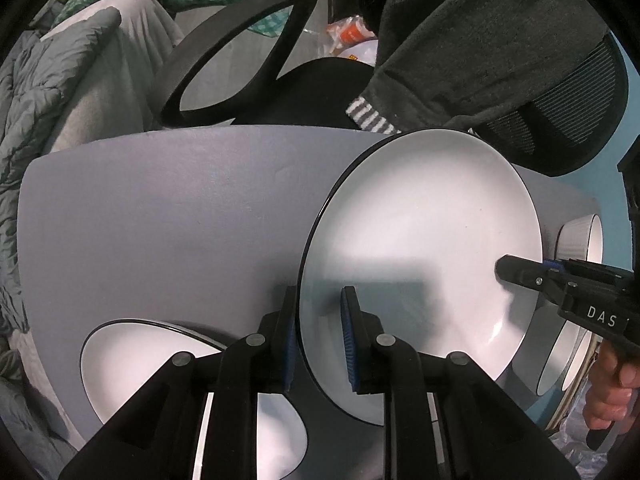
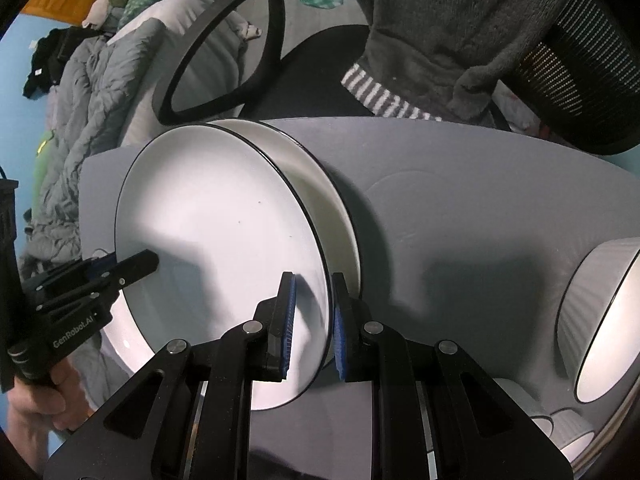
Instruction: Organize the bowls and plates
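Note:
A white plate with a thin black rim point(image 1: 420, 232) point(image 2: 216, 220) hangs above the grey table, held at two opposite edges. My left gripper point(image 1: 320, 340) is shut on its near rim, blue pads on either side. My right gripper point(image 2: 314, 320) is shut on the opposite rim. Each gripper shows in the other's view: the right one point(image 1: 520, 272) at the plate's right edge, the left one point(image 2: 138, 264) at its left edge. A second, matching plate point(image 1: 132, 360) point(image 2: 324, 184) lies on the table just under the held one. White ribbed bowls point(image 2: 600, 312) point(image 1: 580, 236) stand at the right.
The grey tabletop point(image 1: 180, 220) ends at a curved far edge. Beyond it stand a black chair point(image 1: 240, 52) and a person in a dark grey fleece point(image 1: 480, 40). A grey quilt point(image 2: 92, 100) lies at the left. A hand point(image 1: 608, 392) holds the right gripper.

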`<state>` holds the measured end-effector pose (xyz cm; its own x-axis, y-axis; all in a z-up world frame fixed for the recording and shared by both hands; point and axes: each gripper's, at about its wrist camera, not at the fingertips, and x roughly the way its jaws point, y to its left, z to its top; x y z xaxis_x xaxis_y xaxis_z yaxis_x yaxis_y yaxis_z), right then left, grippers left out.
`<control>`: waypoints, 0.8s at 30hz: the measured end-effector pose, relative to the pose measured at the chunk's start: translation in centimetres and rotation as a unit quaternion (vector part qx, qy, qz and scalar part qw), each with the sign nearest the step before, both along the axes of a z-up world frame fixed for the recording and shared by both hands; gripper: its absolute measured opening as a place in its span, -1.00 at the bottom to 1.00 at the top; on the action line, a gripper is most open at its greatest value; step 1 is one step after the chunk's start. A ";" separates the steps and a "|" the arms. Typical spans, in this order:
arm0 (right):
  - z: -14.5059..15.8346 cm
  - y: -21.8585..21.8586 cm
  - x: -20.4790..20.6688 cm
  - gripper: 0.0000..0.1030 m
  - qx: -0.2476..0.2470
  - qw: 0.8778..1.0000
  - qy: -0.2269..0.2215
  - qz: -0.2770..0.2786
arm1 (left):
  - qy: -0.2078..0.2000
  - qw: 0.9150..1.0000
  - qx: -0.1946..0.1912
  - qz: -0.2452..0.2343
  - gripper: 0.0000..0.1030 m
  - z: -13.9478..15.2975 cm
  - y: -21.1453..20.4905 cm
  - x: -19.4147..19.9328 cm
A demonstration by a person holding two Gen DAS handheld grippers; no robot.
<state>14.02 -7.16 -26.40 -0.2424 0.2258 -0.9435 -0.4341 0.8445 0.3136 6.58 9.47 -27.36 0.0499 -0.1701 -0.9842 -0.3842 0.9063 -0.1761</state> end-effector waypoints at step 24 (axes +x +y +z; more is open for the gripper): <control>0.3 1.9 0.6 0.22 -0.034 0.998 0.057 -0.010 | -0.003 1.000 0.023 0.010 0.00 0.7 1.2 -0.5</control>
